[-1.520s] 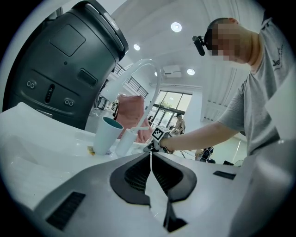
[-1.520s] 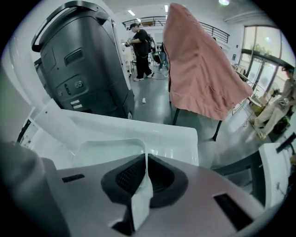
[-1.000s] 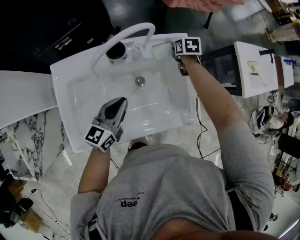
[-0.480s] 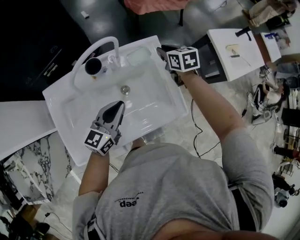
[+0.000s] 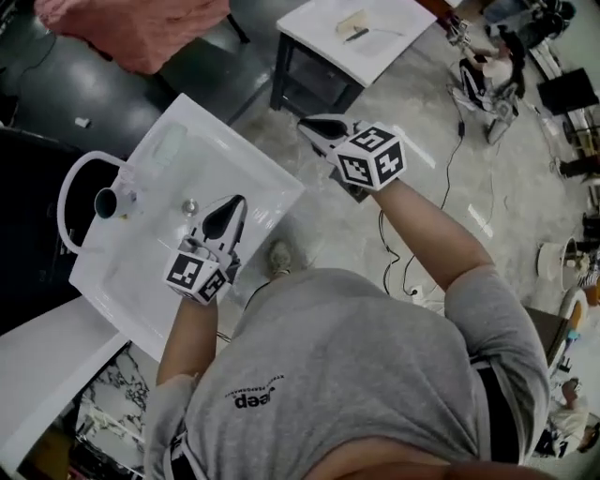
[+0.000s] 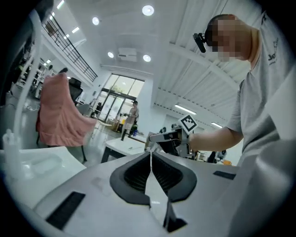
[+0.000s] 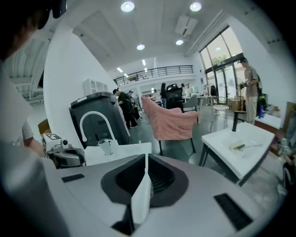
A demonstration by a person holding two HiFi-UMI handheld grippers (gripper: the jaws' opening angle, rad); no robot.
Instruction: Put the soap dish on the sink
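While left hand-held gripper point(image 5: 235, 202) hangs shut over sink point(image 5: 208, 127), right one point(image 5: 309, 123) just closed, empty.

The soap dish point(image 5: 169, 142), at 10 o'clock in the head view, is only a faint pale shape on the sink's point(image 5: 248, 164) corner, and its form cannot be told. The left gripper point(image 5: 234, 204) covers part of the basin. The top edge cuts the pink cloth point(image 5: 141, 28) at 11 o'clock and the table point(image 5: 396, 39) at 1 o'clock. The things on the table are too small to name. In the left gripper view the faucet point(image 6: 19, 97) at 9 o'clock is blurred and cut off.
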